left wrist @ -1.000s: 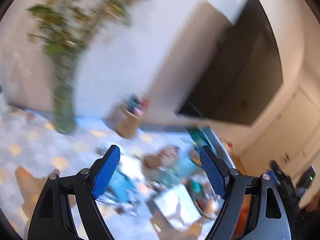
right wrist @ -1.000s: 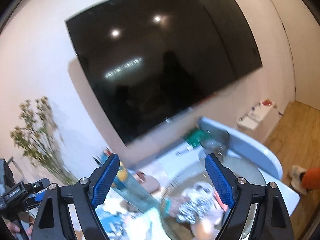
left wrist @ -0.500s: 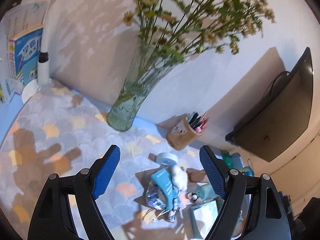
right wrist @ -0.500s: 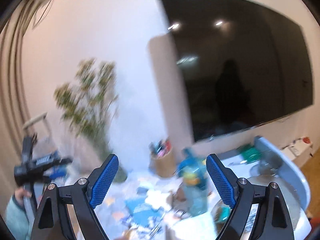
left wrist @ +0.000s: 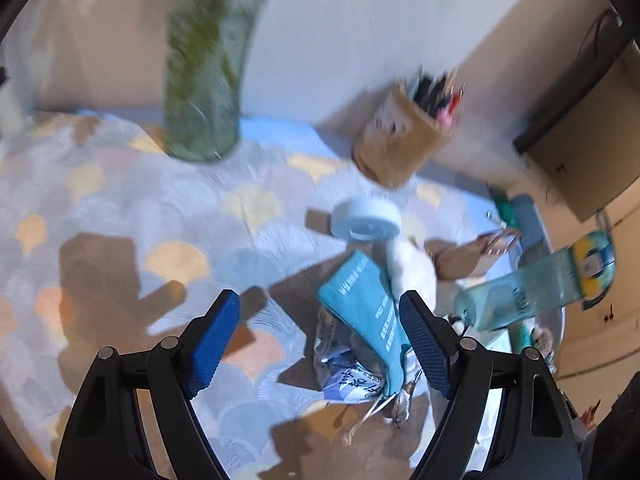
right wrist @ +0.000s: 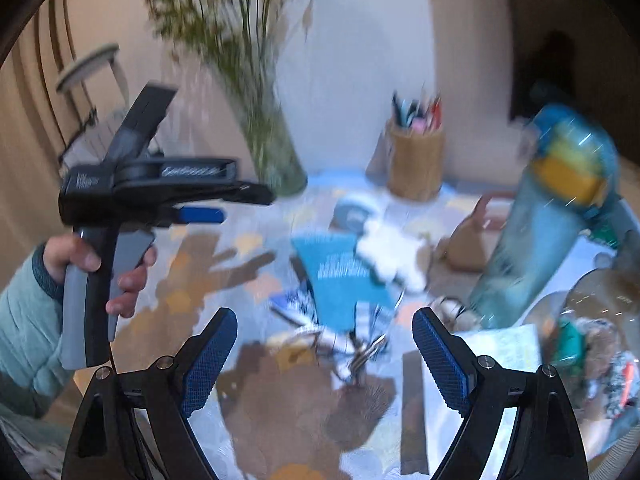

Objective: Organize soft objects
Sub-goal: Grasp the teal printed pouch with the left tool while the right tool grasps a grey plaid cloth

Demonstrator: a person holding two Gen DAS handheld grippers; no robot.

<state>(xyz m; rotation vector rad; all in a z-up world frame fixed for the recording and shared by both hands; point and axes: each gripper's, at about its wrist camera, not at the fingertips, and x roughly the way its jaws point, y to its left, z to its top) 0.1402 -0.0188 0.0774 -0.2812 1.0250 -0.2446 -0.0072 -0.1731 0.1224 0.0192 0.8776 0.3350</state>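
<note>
Both grippers, left and right, spread apart, empty, above teal pouch and white plush

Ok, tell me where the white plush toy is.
The white plush toy lies mid-table in the right wrist view, against the teal pouch's right edge, in front of the pen holder.

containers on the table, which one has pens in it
The brown cylindrical pen cup by the wall. Pens stick out of its top, while the green glass vase holds plant stems and the clear blue water bottle is capped.
</note>
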